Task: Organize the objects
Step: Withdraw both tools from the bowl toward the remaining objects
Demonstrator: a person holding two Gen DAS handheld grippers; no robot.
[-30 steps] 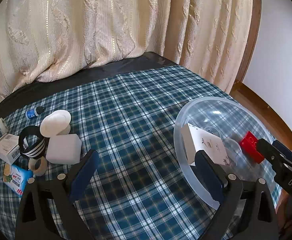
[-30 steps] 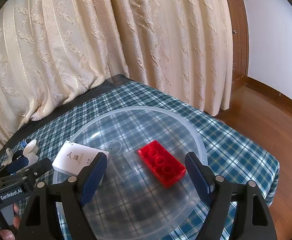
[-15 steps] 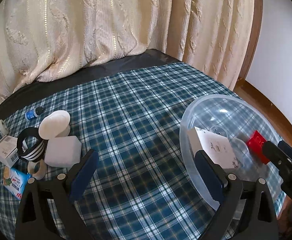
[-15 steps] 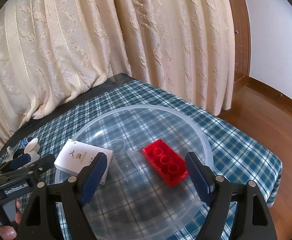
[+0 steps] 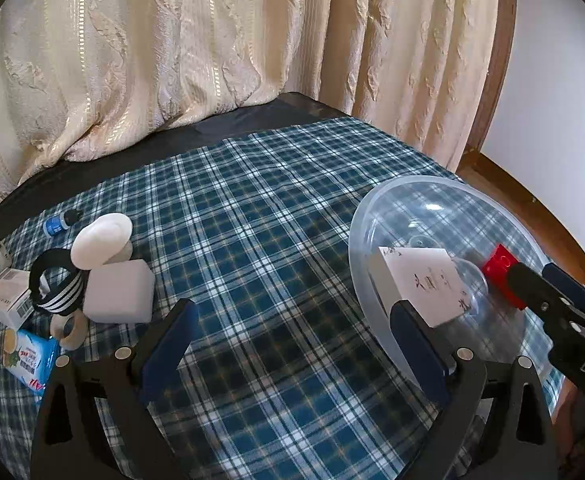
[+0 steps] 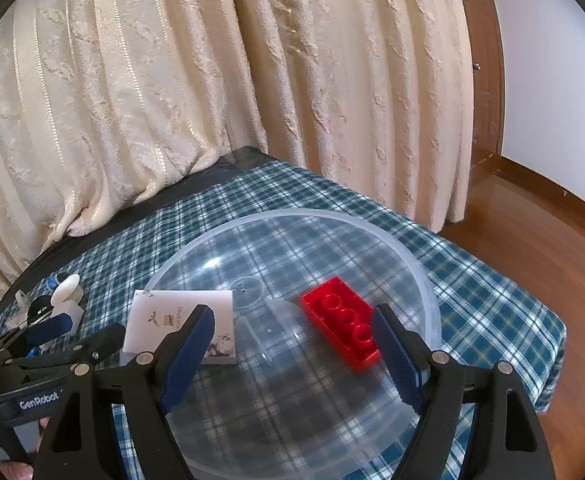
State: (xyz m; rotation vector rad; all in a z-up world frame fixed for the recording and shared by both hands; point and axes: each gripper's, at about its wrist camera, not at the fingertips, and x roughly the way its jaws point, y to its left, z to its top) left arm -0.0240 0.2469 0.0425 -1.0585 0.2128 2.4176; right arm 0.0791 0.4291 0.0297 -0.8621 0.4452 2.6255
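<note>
Over the last second little has moved on the surface [image 5: 276, 240] itself: the red brick [image 6: 340, 328] and the white card box [image 6: 184, 324] lie in the clear bowl [image 6: 420, 276] just as they did, flat on its bottom and apart from each other. What has changed is the viewpoint: the left gripper [image 5: 292, 344] has drawn back and swung slightly toward the pile at the left, so the bowl now sits further to its right, while the right gripper [image 6: 292, 344] has lifted a little above the bowl. Both grippers have their jaws spread wide with nothing between them. I judge that two things are sorted and the left gripper is about to fetch another from the pile: the white block [image 5: 118, 292], the striped band [image 5: 58, 286], the round white pad [image 5: 100, 236], the small blue bottle [image 5: 56, 224], the small carton [image 5: 6, 298], the tape ring [image 5: 72, 330] and the blue packet [image 5: 28, 354]. The pile is crowded, so which pieces touch is hard to tell. The right gripper partly covers the brick in the left view, and the bowl's near rim is cut off behind the right gripper's frame.
</note>
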